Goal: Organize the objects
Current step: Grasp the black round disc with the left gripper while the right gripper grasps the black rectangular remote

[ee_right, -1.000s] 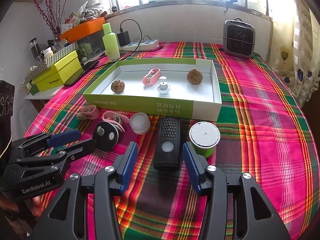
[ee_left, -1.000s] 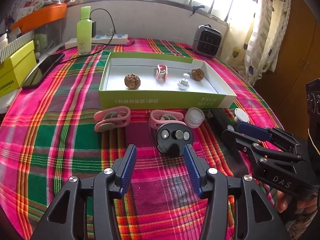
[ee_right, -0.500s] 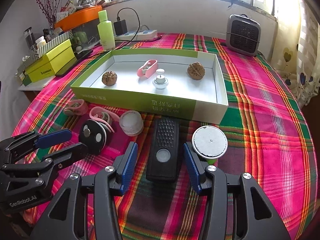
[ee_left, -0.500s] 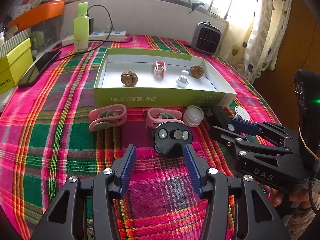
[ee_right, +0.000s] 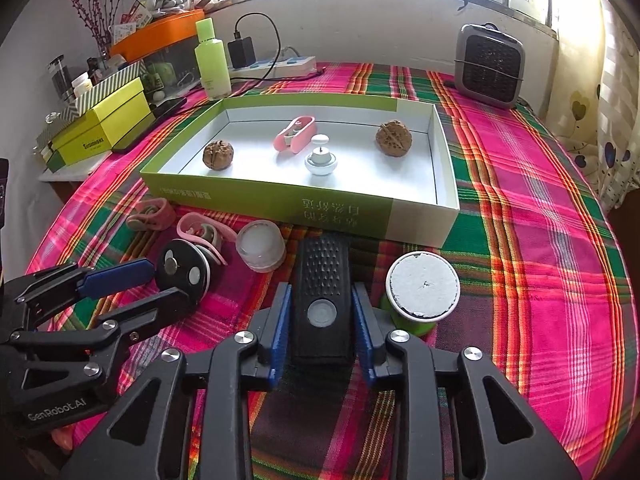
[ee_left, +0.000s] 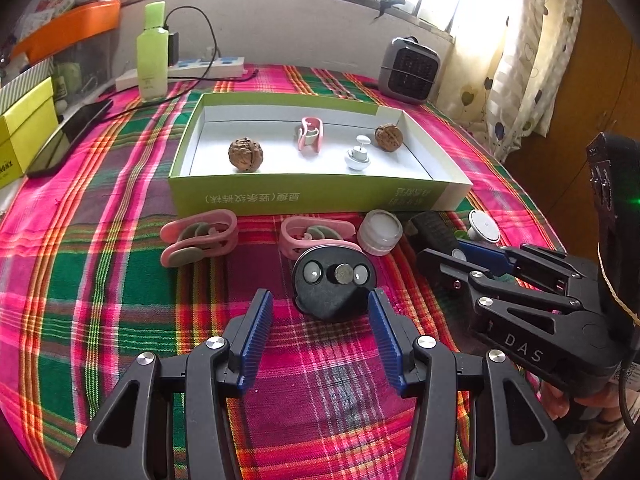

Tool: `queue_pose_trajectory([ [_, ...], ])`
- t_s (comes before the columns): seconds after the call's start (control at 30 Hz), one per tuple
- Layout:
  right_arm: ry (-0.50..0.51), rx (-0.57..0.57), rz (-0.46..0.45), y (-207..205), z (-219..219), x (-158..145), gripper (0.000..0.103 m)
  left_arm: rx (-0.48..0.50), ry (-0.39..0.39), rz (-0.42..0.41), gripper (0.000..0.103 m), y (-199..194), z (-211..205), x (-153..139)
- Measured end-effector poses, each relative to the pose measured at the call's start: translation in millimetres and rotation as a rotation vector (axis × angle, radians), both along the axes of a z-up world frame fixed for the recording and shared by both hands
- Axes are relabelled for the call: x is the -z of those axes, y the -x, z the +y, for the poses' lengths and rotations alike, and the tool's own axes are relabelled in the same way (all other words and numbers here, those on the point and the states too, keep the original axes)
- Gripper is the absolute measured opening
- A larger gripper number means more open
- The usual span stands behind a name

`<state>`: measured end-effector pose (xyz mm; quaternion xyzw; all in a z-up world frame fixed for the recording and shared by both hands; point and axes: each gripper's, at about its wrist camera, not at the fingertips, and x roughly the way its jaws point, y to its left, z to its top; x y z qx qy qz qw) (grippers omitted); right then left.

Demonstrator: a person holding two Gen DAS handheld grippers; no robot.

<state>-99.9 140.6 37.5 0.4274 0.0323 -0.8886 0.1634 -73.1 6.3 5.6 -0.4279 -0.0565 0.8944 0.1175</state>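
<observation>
A green-walled box [ee_left: 320, 196] [ee_right: 280, 204] holds two walnuts [ee_left: 245, 154] [ee_right: 393, 138], a pink clip [ee_right: 294, 134] and a white knob [ee_right: 320, 161]. In front of it lie two pink clips [ee_left: 199, 237], a white cap [ee_right: 261, 245], a round black device [ee_left: 334, 286] [ee_right: 183, 272], a black grater-like bar [ee_right: 322, 300] and a green spool with a white top [ee_right: 422, 286]. My left gripper [ee_left: 320, 332] is open, with the black device's near end between its tips. My right gripper [ee_right: 322, 326] is shut on the black bar on the cloth.
A small heater [ee_right: 489, 66], a green bottle [ee_right: 212, 60], a power strip with a charger [ee_right: 272, 65], a phone [ee_left: 72, 136] and yellow boxes [ee_right: 100, 128] stand around the back and left of the plaid table.
My right gripper has moved forward over the black bar and closed on its sides. My left gripper has edged toward the round black device and stays open.
</observation>
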Motion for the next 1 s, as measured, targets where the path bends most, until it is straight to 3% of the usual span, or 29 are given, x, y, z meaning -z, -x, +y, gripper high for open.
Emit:
queue_pose_trajectory([
  [0.57,0.034,-0.006,-0.007,-10,6,0,0.029,-0.013,0.050,0.003,0.049,13,11,0],
  [0.87,0.046,-0.005,-0.010,-10,8,0,0.029,-0.038,0.036,0.006,0.048,15,12,0],
  [1.0,0.050,-0.006,-0.012,-11,8,0,0.029,-0.039,0.033,0.005,0.035,15,12,0],
])
